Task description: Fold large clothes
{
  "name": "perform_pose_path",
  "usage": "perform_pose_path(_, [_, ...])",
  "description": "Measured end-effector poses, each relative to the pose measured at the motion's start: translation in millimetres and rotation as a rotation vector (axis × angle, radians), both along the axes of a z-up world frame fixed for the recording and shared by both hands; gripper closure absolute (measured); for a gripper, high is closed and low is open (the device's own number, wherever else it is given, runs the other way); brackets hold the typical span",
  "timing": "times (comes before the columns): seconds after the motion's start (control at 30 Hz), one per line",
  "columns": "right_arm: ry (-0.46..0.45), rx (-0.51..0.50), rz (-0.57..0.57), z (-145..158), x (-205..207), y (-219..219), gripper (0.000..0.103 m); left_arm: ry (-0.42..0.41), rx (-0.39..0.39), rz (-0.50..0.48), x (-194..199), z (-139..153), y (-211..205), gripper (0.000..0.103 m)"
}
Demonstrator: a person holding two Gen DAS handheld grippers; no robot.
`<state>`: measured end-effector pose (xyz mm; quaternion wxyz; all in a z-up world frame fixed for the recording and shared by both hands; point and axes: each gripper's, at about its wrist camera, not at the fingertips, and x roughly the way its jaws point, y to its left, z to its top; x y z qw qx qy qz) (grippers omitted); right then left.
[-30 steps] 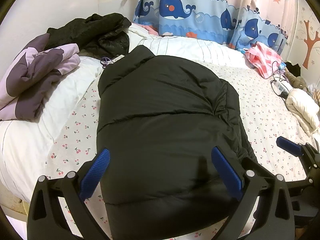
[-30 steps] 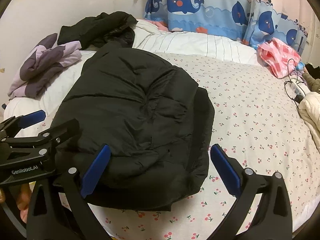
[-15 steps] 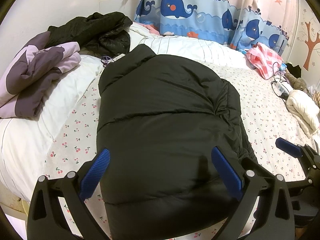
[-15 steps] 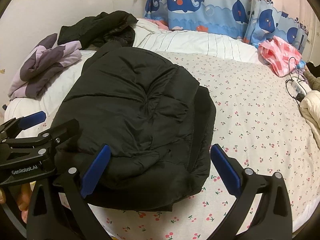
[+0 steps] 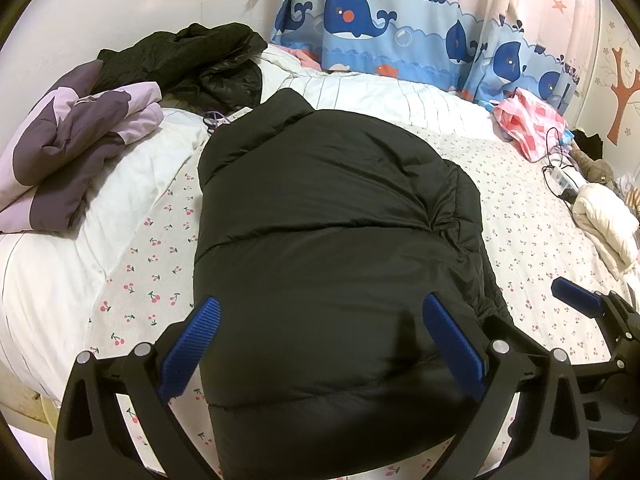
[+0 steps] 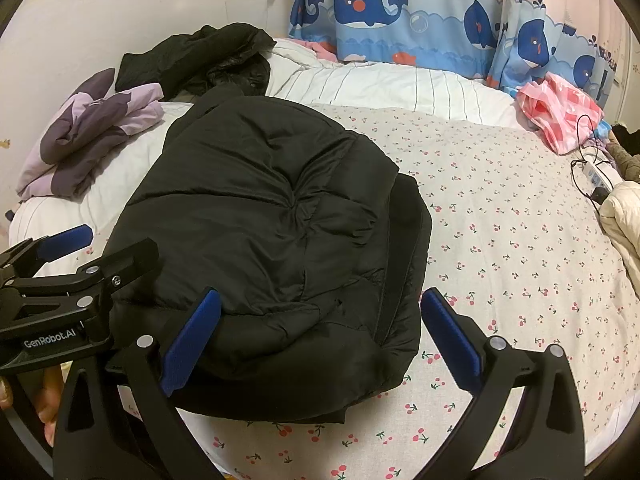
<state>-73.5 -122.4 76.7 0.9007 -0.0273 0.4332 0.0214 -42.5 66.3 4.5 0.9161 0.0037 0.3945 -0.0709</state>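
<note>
The black puffer jacket point(image 5: 332, 248) was lying folded lengthwise in the middle of the bed point(image 5: 532, 248), collar end pointing toward the whale curtain point(image 5: 400, 28). That's the anchor for everything else here.

The left camera looked pretty much straight down the length of the jacket, so you got its near hem running off the bottom of the frame, and off to the jacket's right the tip of the right claw point(image 5: 576, 304) poking in. The right camera sat off to the jacket's right side, so it showed the folded-under layer along that edge point(image 6: 404, 264), which the left view mostly hid. It also caught the left claw point(image 6: 64, 240) from the side, plus a bit of the person's fingers point(image 6: 48, 400) under it.

Both claws were spread wide and holding nothing. The left claw point(image 5: 320, 344) straddled the jacket's near end with the blue pads either side of it; can't tell if they touched the fabric. The right claw point(image 6: 320, 340) was over the jacket's near right corner, same wide gap.

Beyond the jacket's left side sat a purple jacket point(image 5: 76, 160) and another black jacket point(image 5: 184, 60). To its far right were a pink bag point(image 6: 556, 112) and a power strip point(image 6: 596, 178).
</note>
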Motion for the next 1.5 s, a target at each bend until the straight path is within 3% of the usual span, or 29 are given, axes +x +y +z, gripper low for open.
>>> perform_pose_path(1.5, [0.003, 0.004, -0.001, -1.1, -0.1, 4.1, 0.006, -0.001, 0.002, 0.0, 3.0, -0.7, 1.9, 0.006])
